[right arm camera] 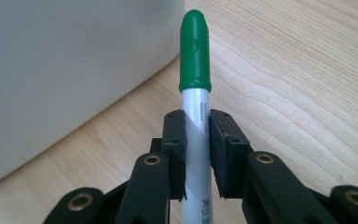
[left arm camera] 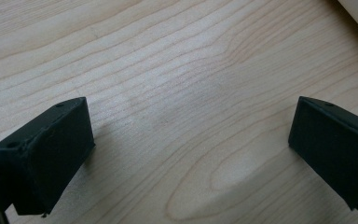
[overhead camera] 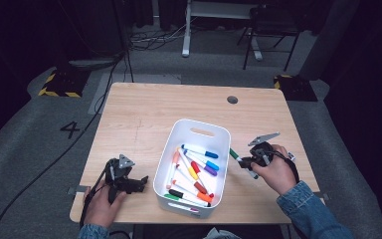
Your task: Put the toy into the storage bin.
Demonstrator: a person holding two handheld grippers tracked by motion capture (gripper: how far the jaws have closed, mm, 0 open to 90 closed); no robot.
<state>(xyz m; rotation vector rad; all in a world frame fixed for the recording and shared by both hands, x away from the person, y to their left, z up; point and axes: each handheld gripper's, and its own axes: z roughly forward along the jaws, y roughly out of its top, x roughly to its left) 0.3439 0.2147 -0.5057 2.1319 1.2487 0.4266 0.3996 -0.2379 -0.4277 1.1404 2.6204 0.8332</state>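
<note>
A white marker with a green cap (right arm camera: 196, 51) is clamped between the jaws of my right gripper (right arm camera: 196, 140), its cap pointing at the white bin's outer wall (right arm camera: 60, 70). In the high view that gripper (overhead camera: 251, 162) sits just right of the white bin (overhead camera: 199, 127) and the green-capped marker (overhead camera: 235, 155) angles toward the bin's side. Several coloured markers (overhead camera: 194, 174) lie inside the bin. My left gripper (overhead camera: 142, 183) rests low on the table left of the bin, open, with bare wood between its jaws (left arm camera: 191, 140).
The wooden table (overhead camera: 144, 109) has a round cable hole (overhead camera: 232, 99) at the back right. Cables trail off the left edge. A chair (overhead camera: 271, 25) and desk legs stand on the floor beyond the table.
</note>
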